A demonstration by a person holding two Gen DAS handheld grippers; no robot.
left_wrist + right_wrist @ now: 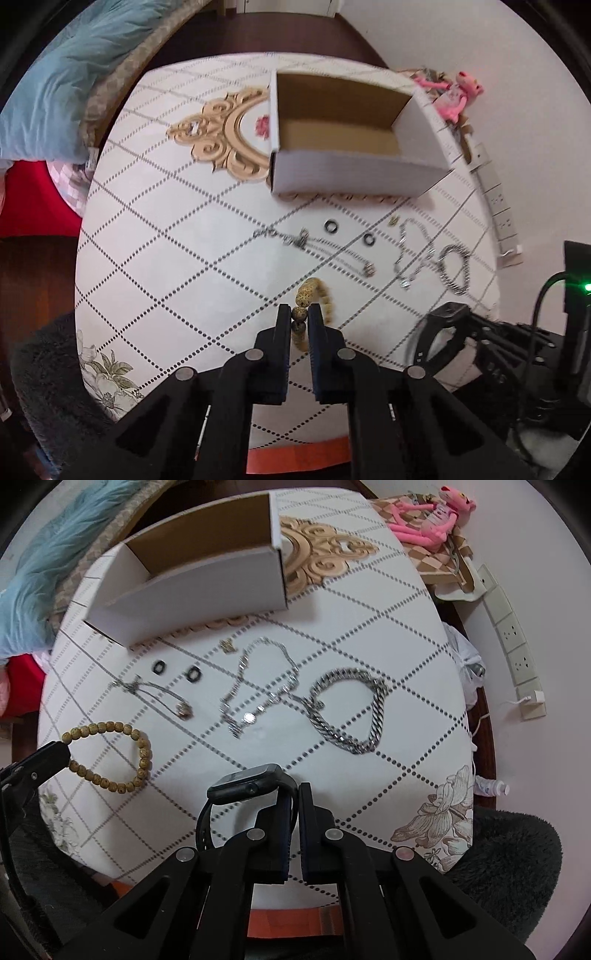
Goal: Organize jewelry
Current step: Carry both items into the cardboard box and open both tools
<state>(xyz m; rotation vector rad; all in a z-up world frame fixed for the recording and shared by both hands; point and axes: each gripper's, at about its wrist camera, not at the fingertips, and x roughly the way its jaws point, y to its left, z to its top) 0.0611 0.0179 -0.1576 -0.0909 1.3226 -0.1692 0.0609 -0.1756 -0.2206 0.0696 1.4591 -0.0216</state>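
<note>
My left gripper [299, 314] is shut on a tan beaded bracelet [314, 295], seen lying on the table in the right wrist view [140, 753]. My right gripper [295, 794] is shut on the strap of a black smartwatch [247, 784], also visible in the left wrist view [443, 332]. An open white cardboard box [351, 173] stands at the far side, empty inside. Between lie two black rings [159, 667], a thin pendant necklace [162, 696], a sparkly chain [266, 679] and a heavy silver curb bracelet [351, 709].
The round table [166, 258] has a white quilted cover with a gold ornament [229, 133]. A pink plush toy [424, 520] and power strips [513, 638] sit at the right by the wall. Dark fuzzy seats flank the near edge.
</note>
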